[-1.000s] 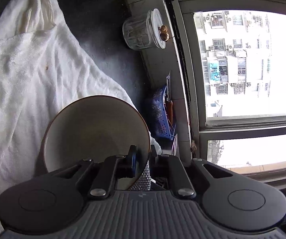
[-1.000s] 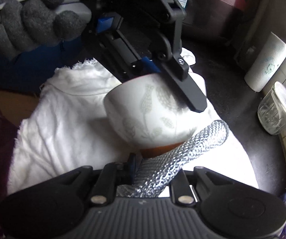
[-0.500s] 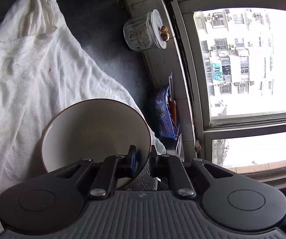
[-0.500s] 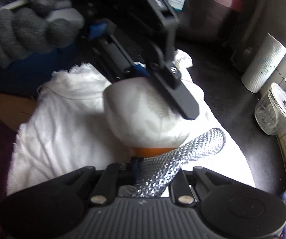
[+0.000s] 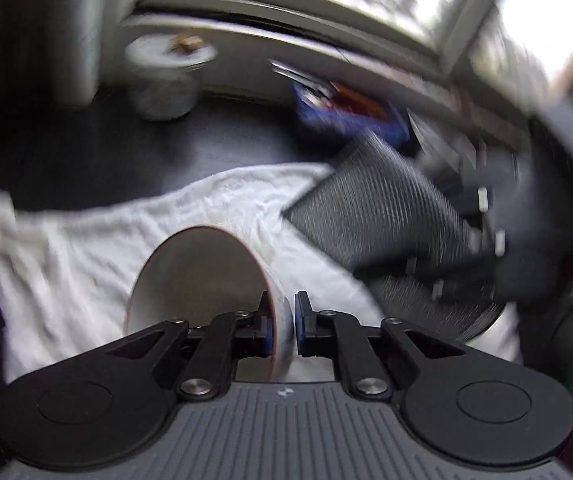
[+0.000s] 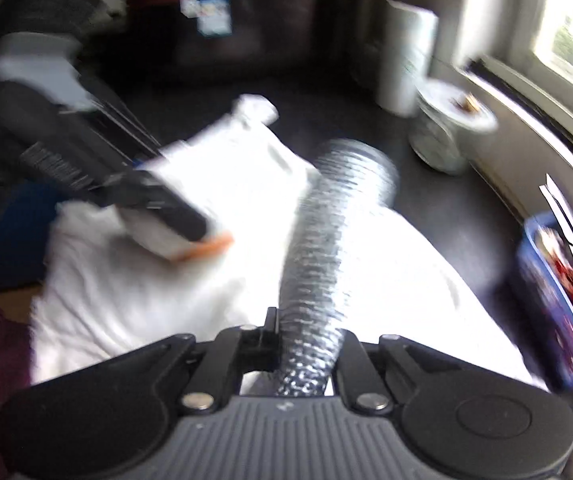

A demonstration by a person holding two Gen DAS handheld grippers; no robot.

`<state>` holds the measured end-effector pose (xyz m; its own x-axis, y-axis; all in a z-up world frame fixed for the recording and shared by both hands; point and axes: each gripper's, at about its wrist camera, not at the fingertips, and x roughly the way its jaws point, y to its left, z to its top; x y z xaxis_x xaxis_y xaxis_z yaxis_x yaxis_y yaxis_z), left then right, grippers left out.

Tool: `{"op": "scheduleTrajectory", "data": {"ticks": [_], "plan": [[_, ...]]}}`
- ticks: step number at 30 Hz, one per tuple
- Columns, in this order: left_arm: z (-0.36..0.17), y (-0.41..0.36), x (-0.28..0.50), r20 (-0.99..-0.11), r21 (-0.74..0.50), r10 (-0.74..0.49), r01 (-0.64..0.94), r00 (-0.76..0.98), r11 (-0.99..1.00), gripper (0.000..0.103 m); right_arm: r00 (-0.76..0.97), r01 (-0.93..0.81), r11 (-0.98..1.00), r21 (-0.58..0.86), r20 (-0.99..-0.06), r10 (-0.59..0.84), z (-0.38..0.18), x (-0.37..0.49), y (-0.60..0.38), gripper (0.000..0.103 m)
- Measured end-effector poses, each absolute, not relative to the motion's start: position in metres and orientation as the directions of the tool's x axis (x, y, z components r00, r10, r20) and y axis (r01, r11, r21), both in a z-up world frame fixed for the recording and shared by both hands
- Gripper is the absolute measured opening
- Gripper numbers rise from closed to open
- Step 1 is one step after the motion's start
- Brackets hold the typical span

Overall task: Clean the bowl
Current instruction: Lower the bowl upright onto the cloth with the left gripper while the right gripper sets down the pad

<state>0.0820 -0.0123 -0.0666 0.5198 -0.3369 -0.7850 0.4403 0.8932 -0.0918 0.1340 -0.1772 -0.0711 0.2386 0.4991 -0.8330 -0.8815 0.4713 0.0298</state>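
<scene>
Above the white towel [image 5: 86, 248] on the dark table [image 5: 86, 148], the left gripper [image 5: 280, 322] had its fingers clamped on the rim of the bowl [image 5: 198, 276], held tilted in the air. To its right, the right gripper [image 6: 306, 334] gripped the silver mesh scrubber [image 6: 326, 232], its fingers having just been opening slightly around it, and the scrubber stood apart from the bowl. Blur hid any dirt, so how clean the bowl was could not be told; probably more scrubbing or setting down remained
</scene>
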Motion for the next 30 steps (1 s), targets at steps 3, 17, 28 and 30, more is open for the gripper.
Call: {"op": "scheduleTrajectory", "data": {"ticks": [3, 17, 28, 30], "plan": [[-0.071, -0.044, 0.068, -0.808, 0.105, -0.263, 0.568, 0.528, 0.816, 0.01, 0.29, -0.854, 0.521, -0.012, -0.842, 0.456, -0.074, 0.136, -0.186, 0.044], [-0.065, -0.063, 0.042, -0.832, 0.12, -0.228, 0.565, 0.506, 0.817, 0.012, 0.487, -0.778, 0.588, -0.222, -0.803, 0.342, -0.033, 0.108, -0.237, 0.071], [-0.048, -0.05, 0.03, -0.806, 0.006, -0.267, 0.459, 0.528, 0.889, 0.012, 0.398, -0.891, 0.357, -0.282, -0.863, 0.312, -0.077, 0.037, -0.203, 0.058], [-0.047, -0.048, 0.028, -0.804, -0.008, -0.27, 0.445, 0.53, 0.896, 0.012, 0.4, -0.879, 0.39, -0.274, -0.869, 0.292, -0.084, 0.038, -0.202, 0.038]]}}
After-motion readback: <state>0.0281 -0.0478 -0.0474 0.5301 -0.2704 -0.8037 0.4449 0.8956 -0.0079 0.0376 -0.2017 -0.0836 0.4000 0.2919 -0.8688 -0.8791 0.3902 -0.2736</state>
